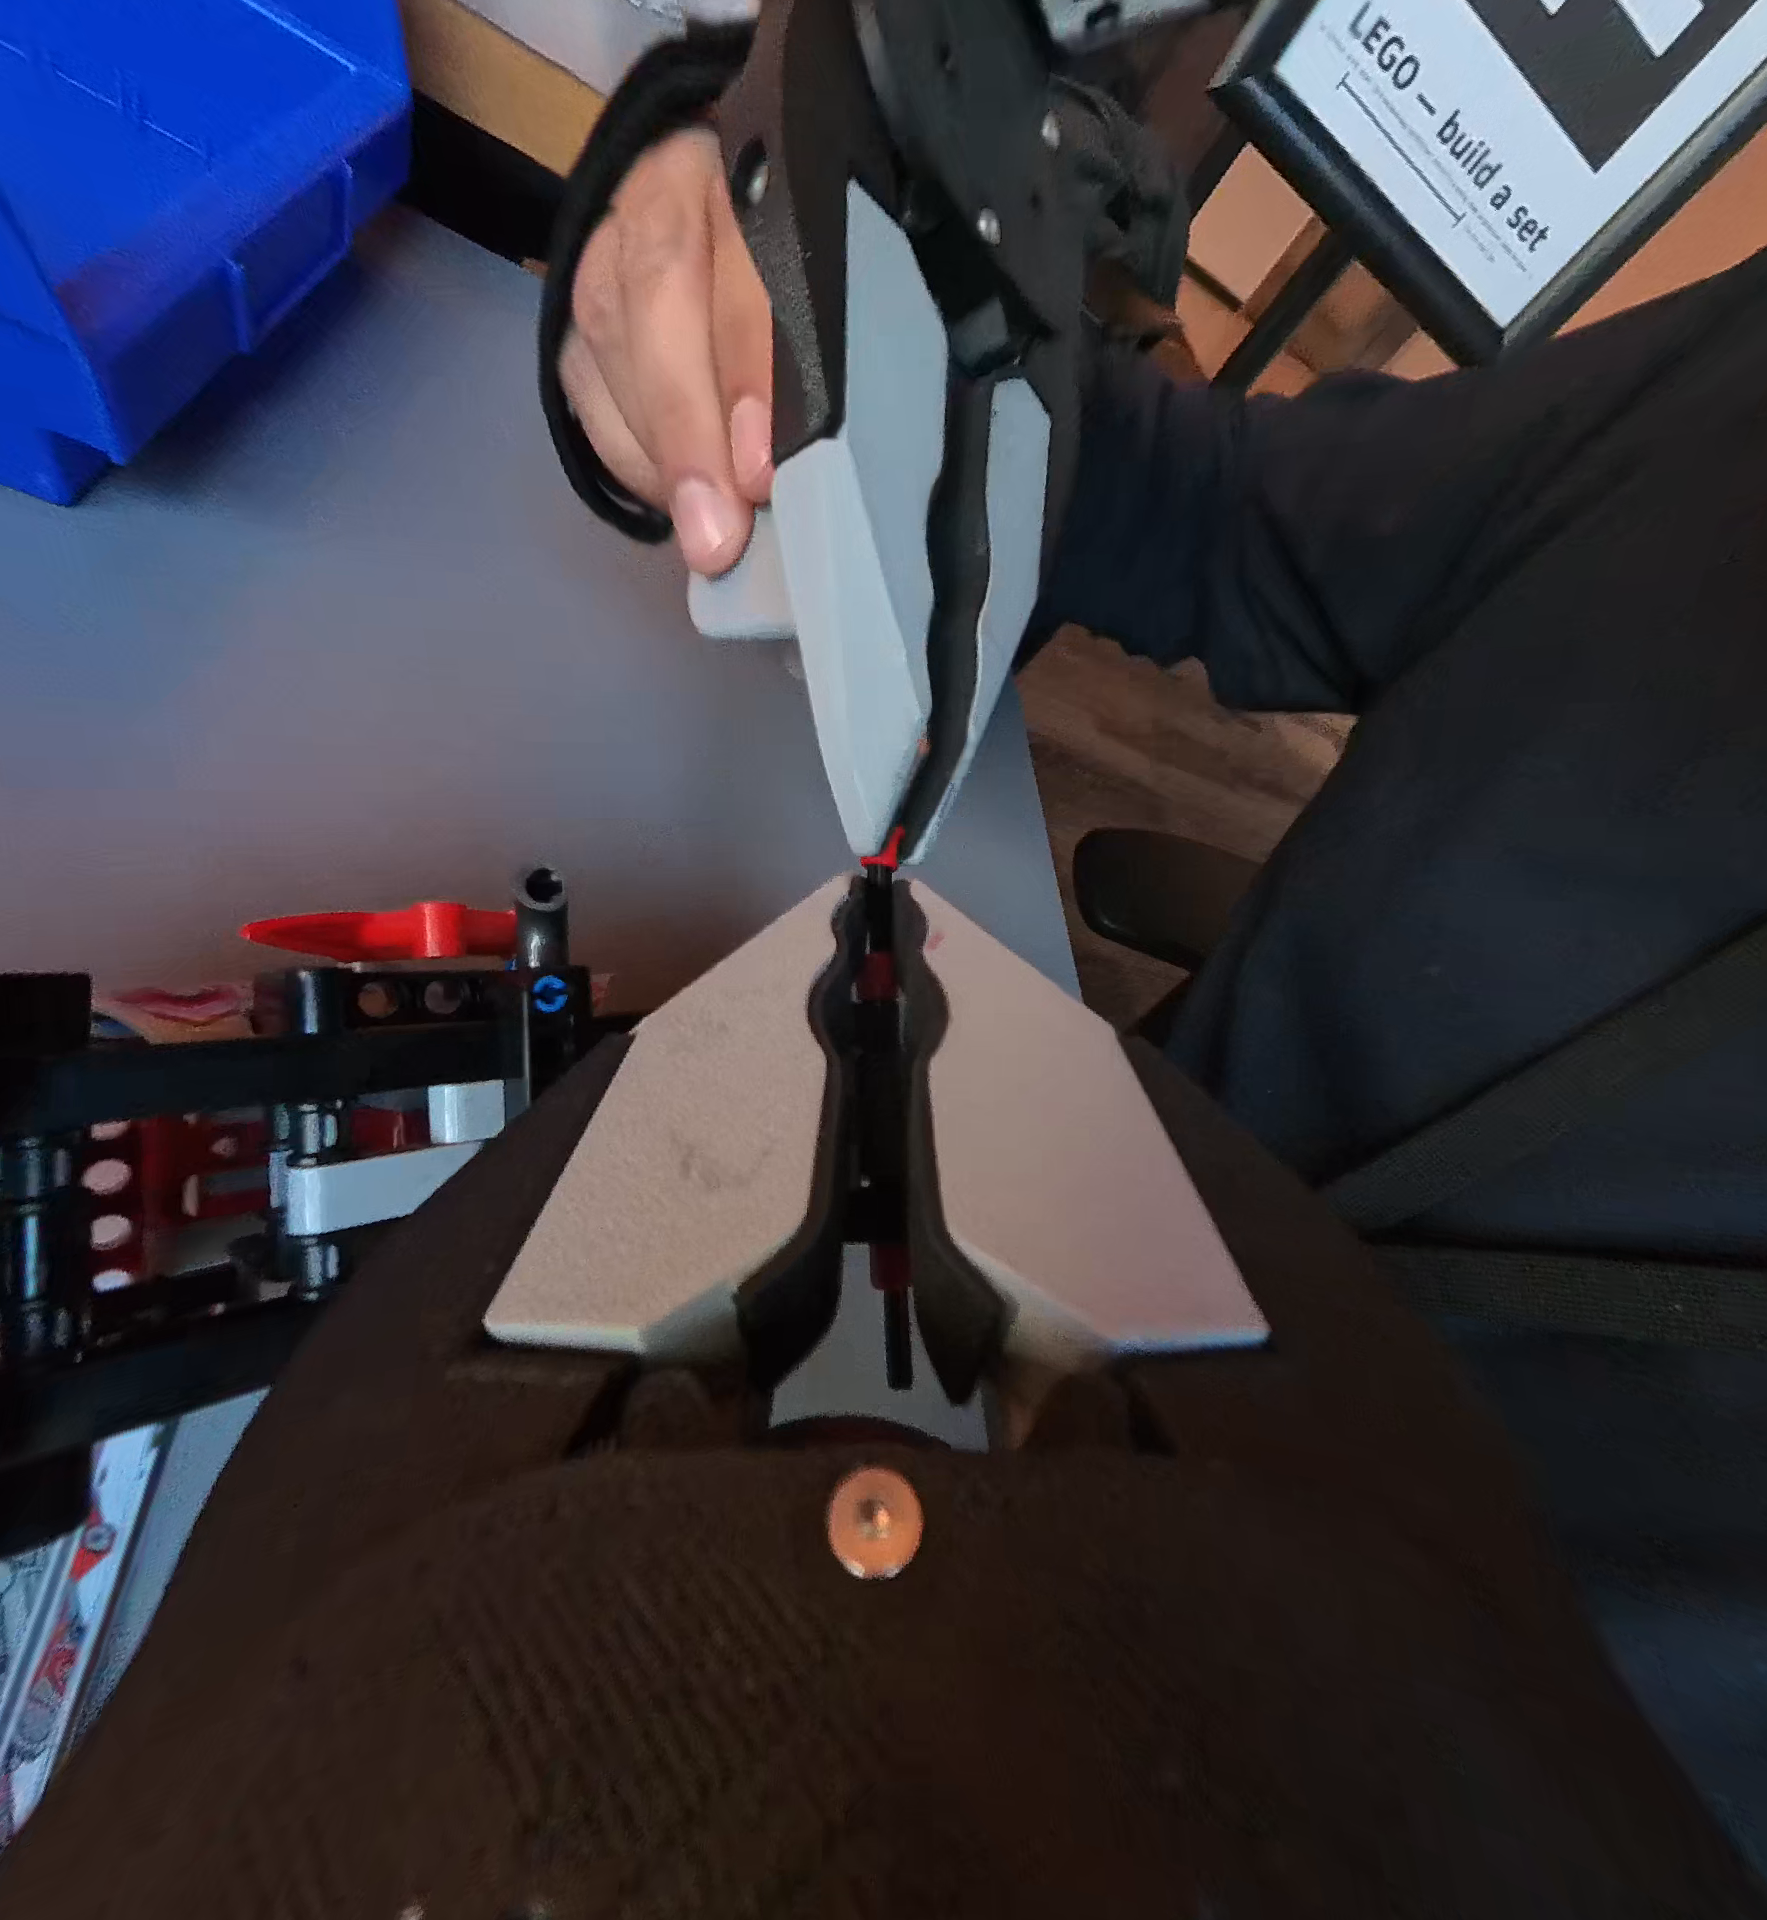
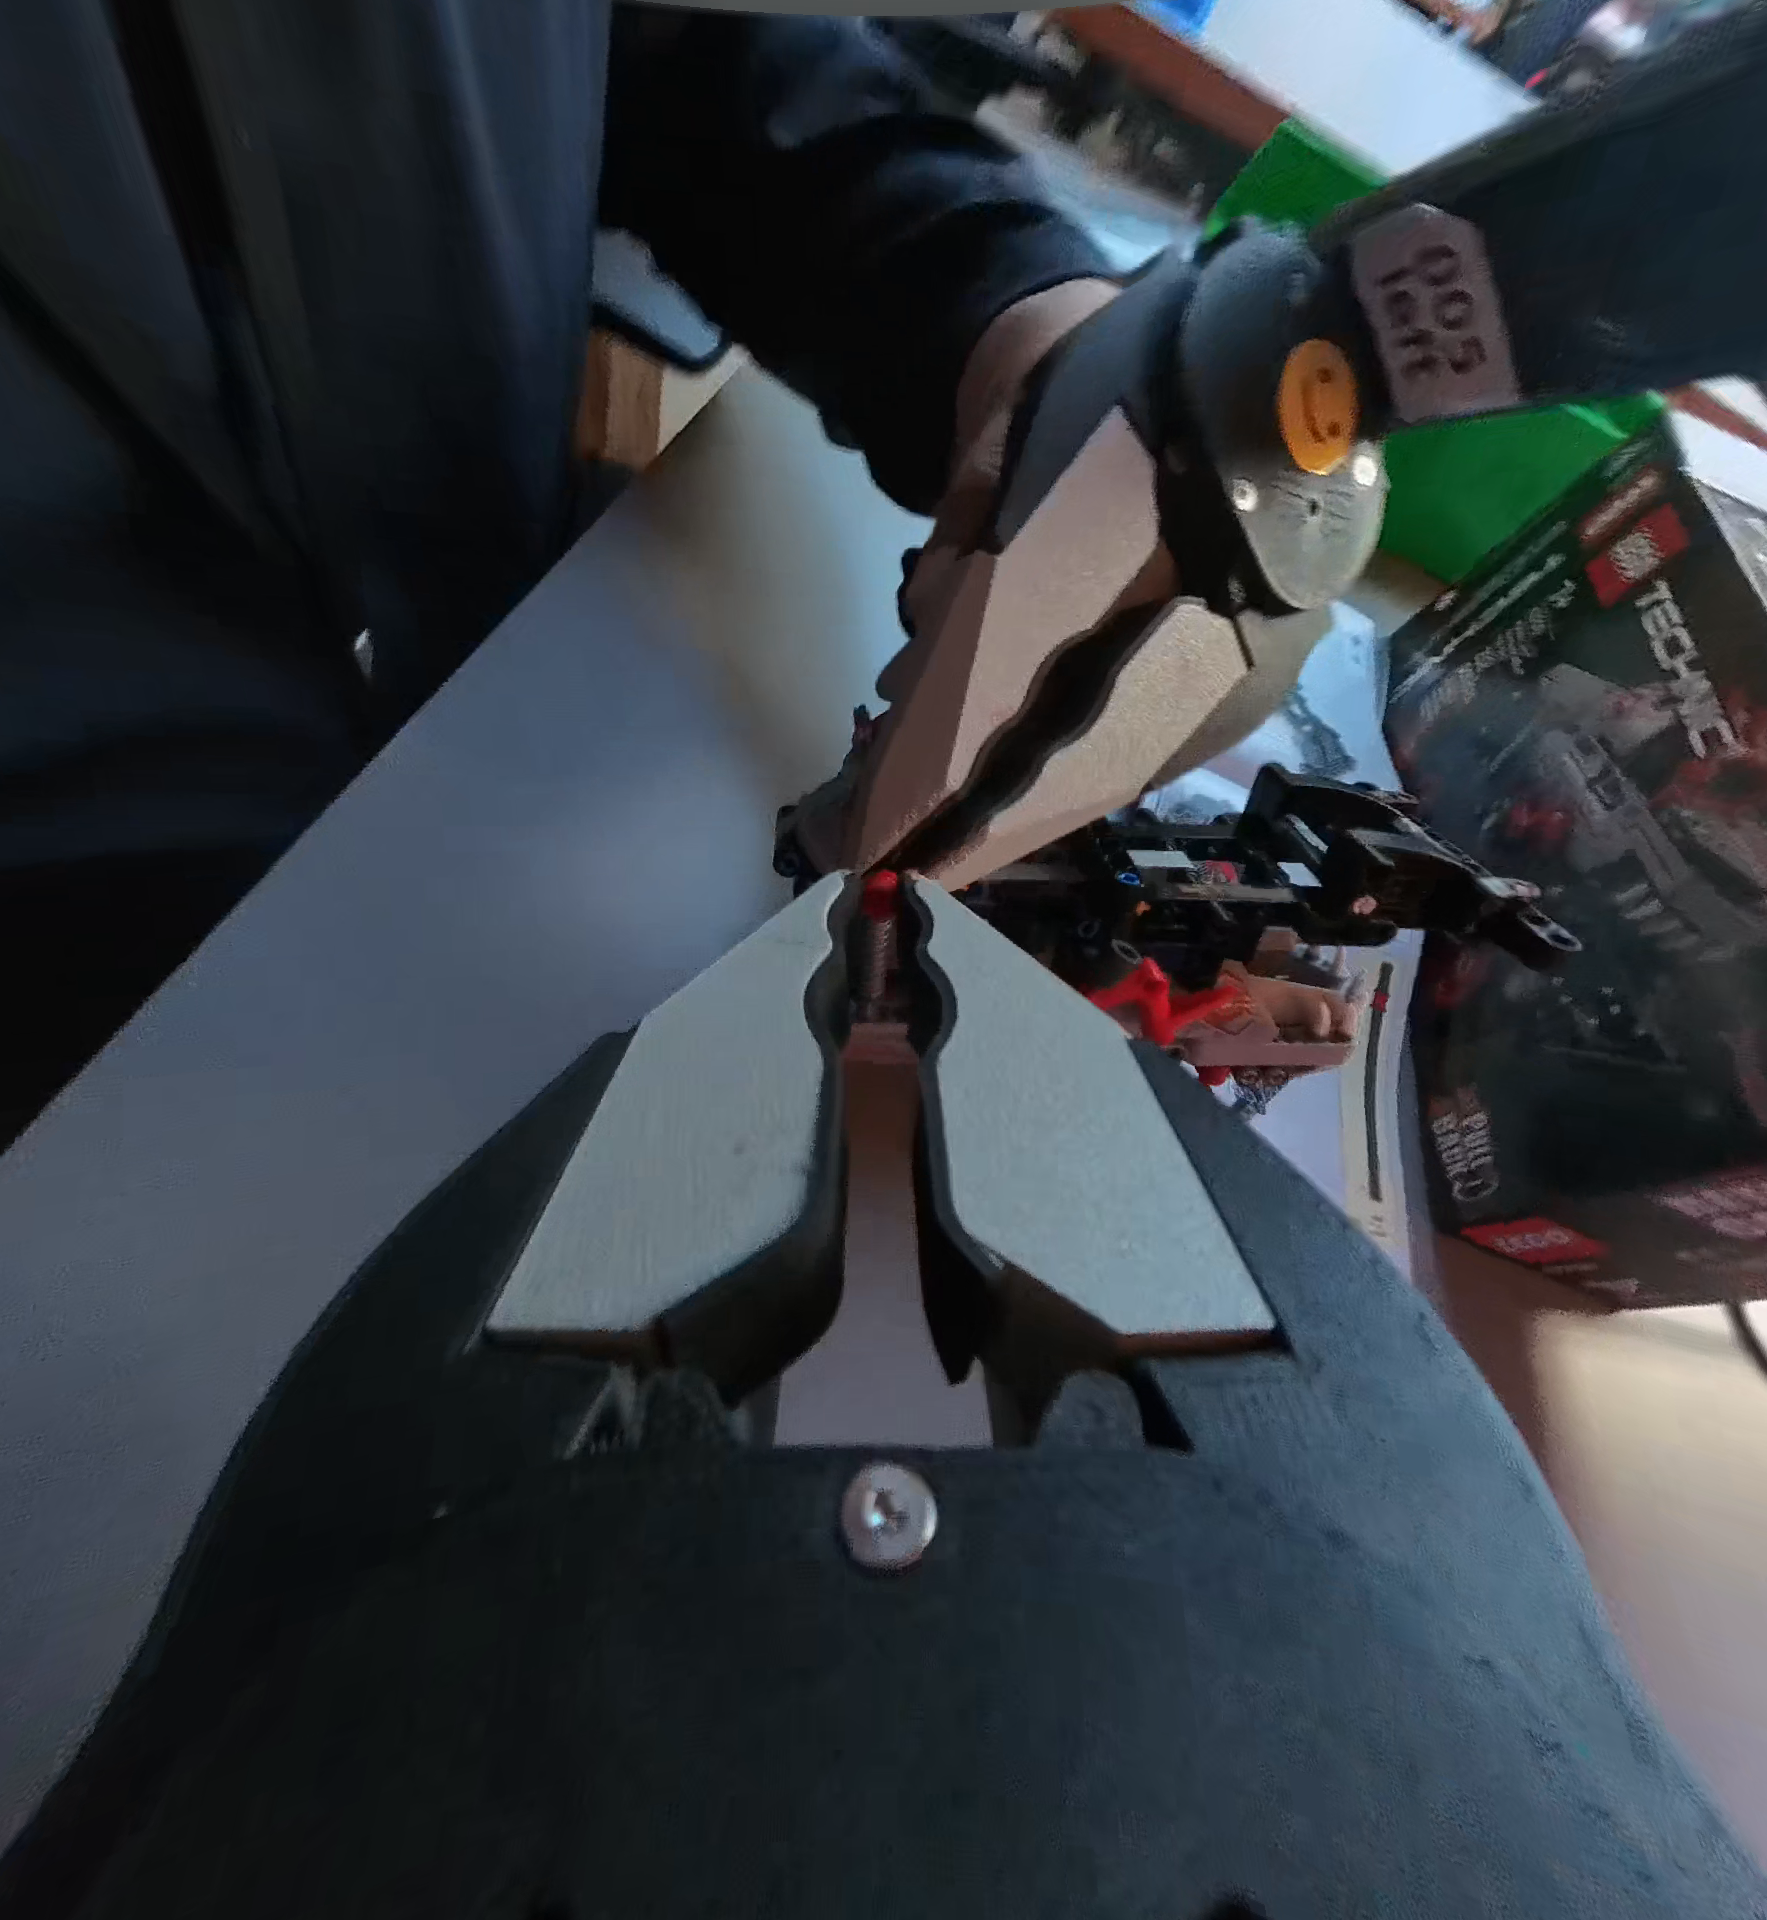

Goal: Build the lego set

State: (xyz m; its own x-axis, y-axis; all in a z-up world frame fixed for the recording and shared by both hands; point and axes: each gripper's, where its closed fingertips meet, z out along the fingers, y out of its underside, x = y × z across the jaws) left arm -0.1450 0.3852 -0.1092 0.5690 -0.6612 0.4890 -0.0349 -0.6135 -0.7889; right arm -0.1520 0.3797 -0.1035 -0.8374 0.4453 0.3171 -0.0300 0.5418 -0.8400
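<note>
Both tools meet tip to tip over the worktop's edge.

Your left tool (image 1: 877,894) is clamped on a black axle (image 1: 884,1122) with red bushes running back between its fingers. Your right tool (image 2: 877,896) is closed on a small red-tipped piece (image 2: 879,889) at the axle's far end. Left of the tools, the partly built black lego model (image 1: 235,1101) sits on the grey worktop (image 1: 339,675); a blue bin (image 1: 131,208) stands farther back.

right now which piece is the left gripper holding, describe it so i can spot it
Find the two grippers meeting tip to tip above the grey table. The left gripper is shut on a thin black axle lying along its fingers, unlike the chunky black model beside it.
</note>
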